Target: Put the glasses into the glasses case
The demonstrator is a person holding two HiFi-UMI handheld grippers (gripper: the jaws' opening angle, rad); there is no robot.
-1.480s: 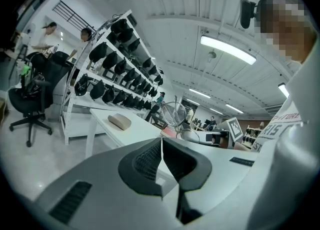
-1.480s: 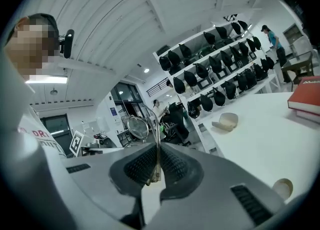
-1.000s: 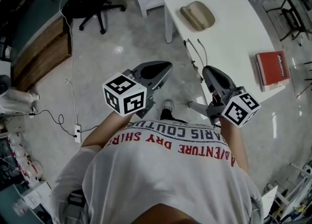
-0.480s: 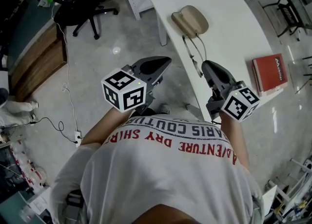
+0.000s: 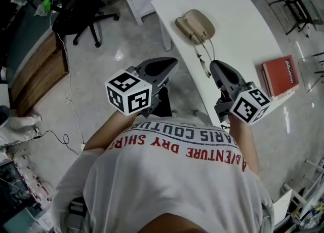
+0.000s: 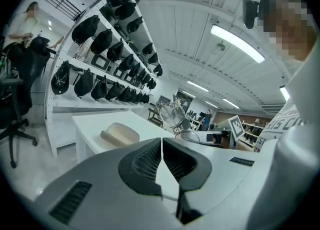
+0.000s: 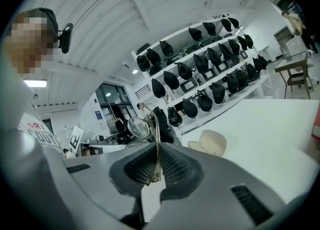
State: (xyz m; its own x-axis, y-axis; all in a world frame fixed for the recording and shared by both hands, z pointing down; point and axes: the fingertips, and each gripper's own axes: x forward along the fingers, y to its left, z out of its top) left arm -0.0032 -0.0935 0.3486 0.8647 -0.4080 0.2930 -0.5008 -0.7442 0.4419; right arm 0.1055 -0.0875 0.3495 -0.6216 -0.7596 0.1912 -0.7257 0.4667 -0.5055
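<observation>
My right gripper (image 5: 214, 67) is shut on one temple arm of the thin wire glasses (image 5: 201, 57), which stick out ahead of it over the near edge of the white table (image 5: 243, 29). In the right gripper view the temple runs between the jaws of the right gripper (image 7: 156, 147), and a lens of the glasses (image 7: 137, 128) stands above them. The beige glasses case (image 5: 195, 24) lies open on the table just beyond the glasses; it also shows as the case (image 7: 212, 141) and the case (image 6: 120, 134). My left gripper (image 5: 171, 65) hangs over the floor, left of the table, its jaws closed on nothing (image 6: 161, 141).
A red book (image 5: 281, 76) lies at the table's right edge. A black office chair (image 5: 83, 11) stands on the floor to the far left, beside a wooden cabinet (image 5: 35, 70). White shelves of black bags (image 6: 100, 59) stand behind the table.
The table and case have drawn nearer to both grippers. The glasses' front end now reaches almost to the case. Both grips look unchanged.
</observation>
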